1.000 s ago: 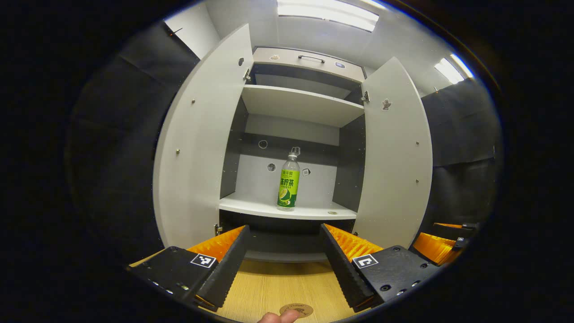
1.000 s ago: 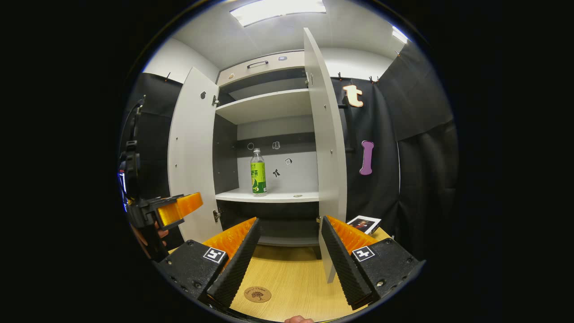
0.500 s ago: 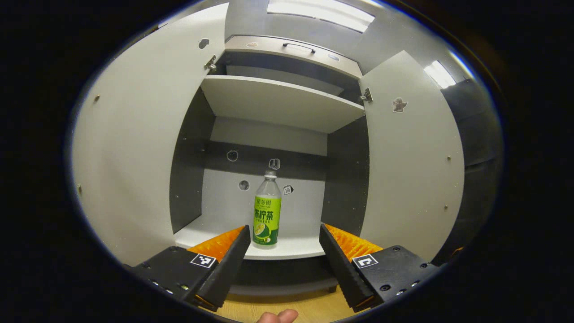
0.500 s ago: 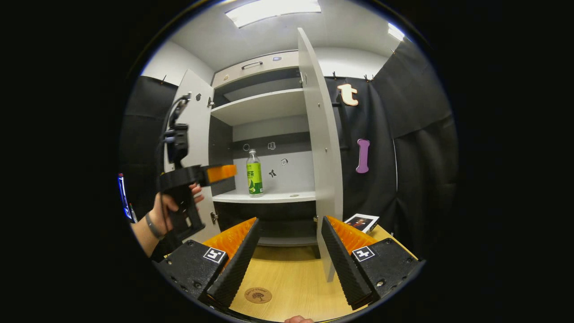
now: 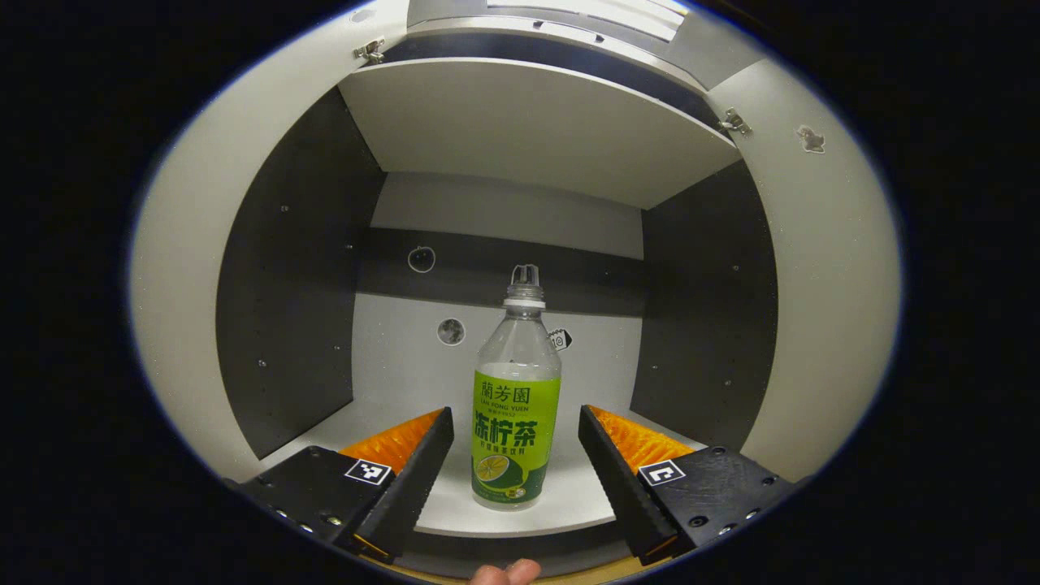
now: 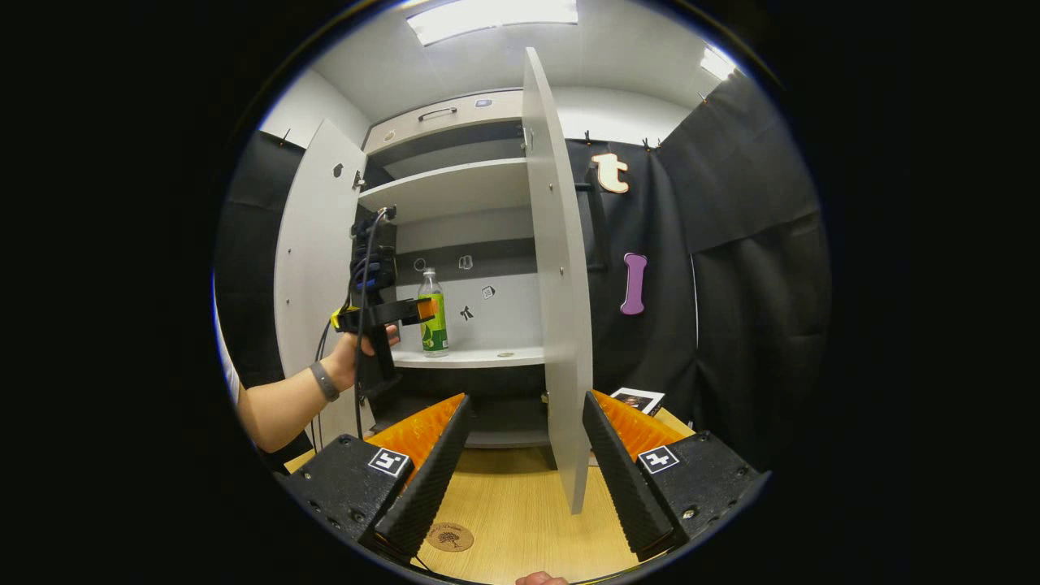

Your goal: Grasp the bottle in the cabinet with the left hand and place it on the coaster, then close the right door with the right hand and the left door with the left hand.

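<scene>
The bottle stands up on the cabinet shelf, between the wide-apart jaws of the left gripper but not touching them, and the right gripper is released too.

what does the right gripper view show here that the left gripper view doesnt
Seen from the right gripper view: the wooden tabletop with the round coaster, a card lying by the right door's foot, the right door edge-on, and the hand holding the left gripper at the shelf. Its own right gripper is open over the table.

Seen from the left gripper view: a close look at the bottle standing upright between that gripper's open fingers, not yet touched.

Both share the bottle, its shelf and the stickers on the cabinet's back wall.
</scene>
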